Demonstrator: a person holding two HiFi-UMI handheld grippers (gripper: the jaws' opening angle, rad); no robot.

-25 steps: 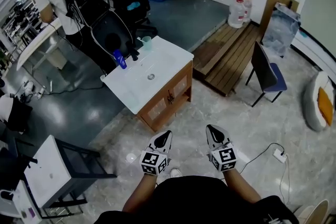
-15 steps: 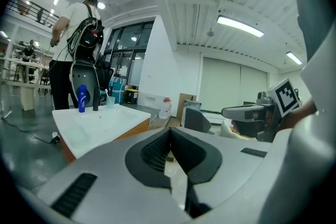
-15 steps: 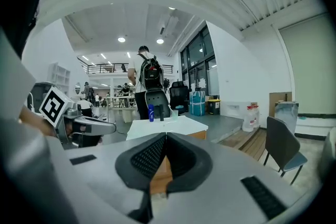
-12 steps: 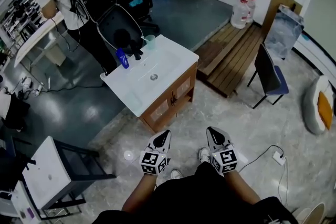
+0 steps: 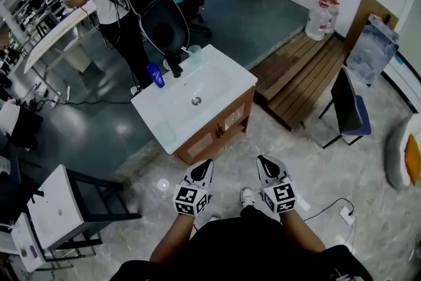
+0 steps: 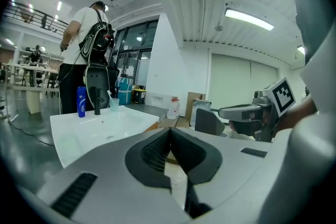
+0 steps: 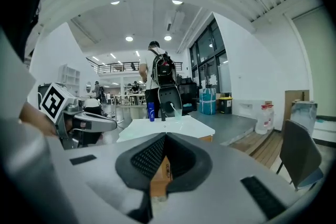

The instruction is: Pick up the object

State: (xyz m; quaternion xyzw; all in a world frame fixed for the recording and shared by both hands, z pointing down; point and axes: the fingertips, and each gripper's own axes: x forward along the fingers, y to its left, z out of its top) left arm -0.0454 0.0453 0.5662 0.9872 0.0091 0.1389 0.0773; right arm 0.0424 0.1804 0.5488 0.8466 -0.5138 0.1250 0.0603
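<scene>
My left gripper (image 5: 204,168) and right gripper (image 5: 267,165): clenched, empty. Near sink (image 5: 161,120) squarely; part jaws before reaching bottle (image 5: 155,74).

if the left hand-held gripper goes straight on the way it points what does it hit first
Most likely the front of the wooden cabinet under the white sink top, which stands directly ahead of the left hand-held gripper. Nothing shows in between, though depth is hard to judge.
</scene>
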